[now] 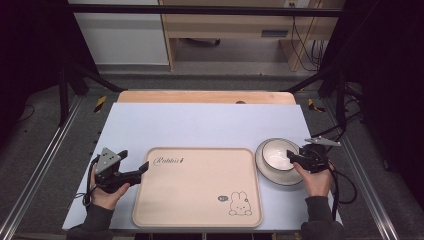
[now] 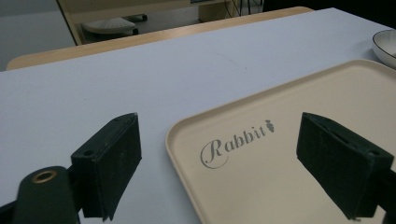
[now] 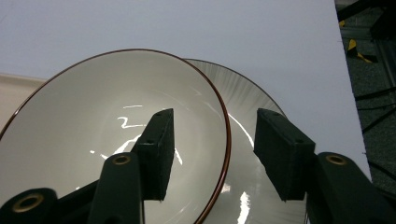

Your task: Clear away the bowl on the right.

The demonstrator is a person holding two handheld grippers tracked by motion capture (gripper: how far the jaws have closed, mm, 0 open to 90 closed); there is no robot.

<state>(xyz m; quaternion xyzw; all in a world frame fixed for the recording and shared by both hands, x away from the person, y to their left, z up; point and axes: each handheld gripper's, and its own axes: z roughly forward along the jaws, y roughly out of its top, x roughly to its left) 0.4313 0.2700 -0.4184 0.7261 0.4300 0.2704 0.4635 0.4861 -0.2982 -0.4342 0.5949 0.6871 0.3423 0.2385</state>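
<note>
A beige tray (image 1: 200, 186) with a rabbit drawing and the word "Rabbit" (image 2: 261, 186) lies at the front middle of the table. To its right a white bowl with a brown rim (image 1: 276, 154) (image 3: 93, 121) sits in a pale ribbed plate (image 1: 287, 177) (image 3: 243, 98). My right gripper (image 1: 292, 157) (image 3: 215, 121) is open and straddles the bowl's right rim, one jaw inside the bowl, the other outside above the plate. My left gripper (image 1: 143, 169) (image 2: 219, 126) is open wide at the tray's left near corner, with nothing between its jaws.
A pale blue sheet (image 1: 200, 125) covers the wooden table (image 1: 205, 96), bare beyond the tray and bowl. Metal rails and black frame posts run along both sides. The plate's edge (image 2: 385, 44) shows at the far right of the left gripper view.
</note>
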